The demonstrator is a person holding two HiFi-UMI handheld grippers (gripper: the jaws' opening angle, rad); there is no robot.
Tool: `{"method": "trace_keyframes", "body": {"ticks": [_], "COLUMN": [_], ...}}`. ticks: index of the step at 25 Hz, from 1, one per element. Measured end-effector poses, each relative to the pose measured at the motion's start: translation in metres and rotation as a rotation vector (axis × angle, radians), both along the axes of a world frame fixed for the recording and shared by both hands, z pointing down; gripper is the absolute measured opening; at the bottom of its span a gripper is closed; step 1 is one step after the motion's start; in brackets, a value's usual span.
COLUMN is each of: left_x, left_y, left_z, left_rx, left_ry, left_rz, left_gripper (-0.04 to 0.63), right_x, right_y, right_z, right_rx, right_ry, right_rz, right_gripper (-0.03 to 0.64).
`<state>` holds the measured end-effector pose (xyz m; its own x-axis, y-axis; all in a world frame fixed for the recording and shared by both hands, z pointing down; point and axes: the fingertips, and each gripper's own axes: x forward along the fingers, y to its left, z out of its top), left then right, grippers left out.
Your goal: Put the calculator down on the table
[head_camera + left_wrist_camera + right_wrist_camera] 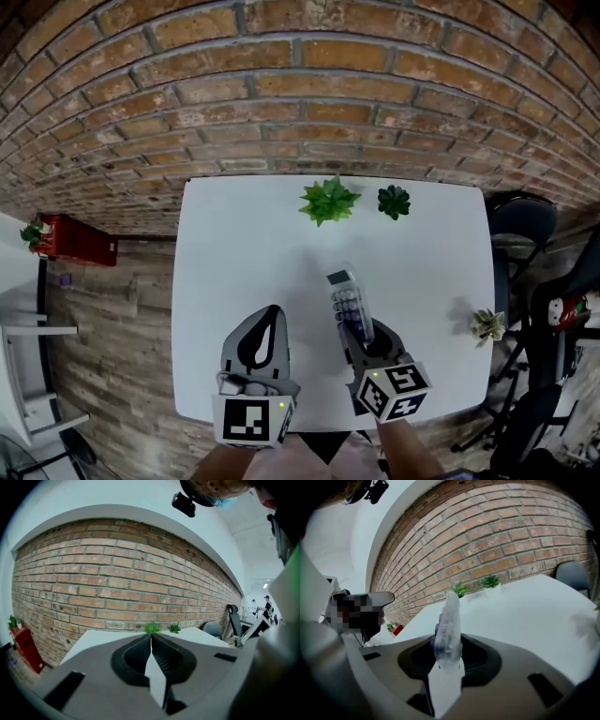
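My right gripper [359, 330] pinches the calculator [347, 298] by its near end. The calculator sticks out past the jaws, over the white table [234, 244], just right of the middle of the head view. In the right gripper view it stands on its thin edge between the jaws. I cannot tell if it touches the table.

My left gripper [271, 317] is at the lower middle, just left of the right one. Its jaws are pressed together with nothing in them.

At the far edge of the table sit a light green plant [328, 200] and a dark green plant [394, 201]. A small plant [487, 324] sits at the table's right edge. A brick wall [281, 94] fills the top of the head view.
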<state>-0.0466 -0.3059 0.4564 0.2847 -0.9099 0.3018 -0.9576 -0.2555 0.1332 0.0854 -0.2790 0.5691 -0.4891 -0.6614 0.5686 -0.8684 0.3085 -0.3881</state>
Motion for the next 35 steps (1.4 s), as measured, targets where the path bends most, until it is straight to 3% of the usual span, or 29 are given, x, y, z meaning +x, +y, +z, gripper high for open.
{"method": "trace_keyframes", "body": {"ticks": [11, 20, 27, 31, 35], "left_x": [-0.005, -0.003, 0.007, 0.01, 0.016], "left_y": [-0.002, -0.003, -0.008, -0.007, -0.008], "left_z": [0.027, 0.027, 0.018, 0.019, 0.016], "left_rx": [-0.063, -0.059, -0.051, -0.038, -0.037], "left_ry": [-0.026, -0.064, -0.019, -0.047, -0.03], "left_rz": [0.007, 0.048, 0.049, 0.082, 0.085], "left_gripper": [0.014, 0.014, 0.014, 0.014, 0.014], "right_x": [0.0, 0.004, 0.012, 0.014, 0.016], "right_y": [0.002, 0.004, 0.006, 0.009, 0.013], "right_z": [0.025, 0.027, 0.03, 0.033, 0.036], "right_rx": [-0.037, -0.052, -0.07, -0.089, -0.107], "right_ry": [-0.026, -0.024, -0.005, 0.021, 0.061], "right_rz": [0.043, 0.063, 0.064, 0.047, 0.025], "right_gripper": [0.133, 0.149, 0.205, 0.252, 0.294]}}
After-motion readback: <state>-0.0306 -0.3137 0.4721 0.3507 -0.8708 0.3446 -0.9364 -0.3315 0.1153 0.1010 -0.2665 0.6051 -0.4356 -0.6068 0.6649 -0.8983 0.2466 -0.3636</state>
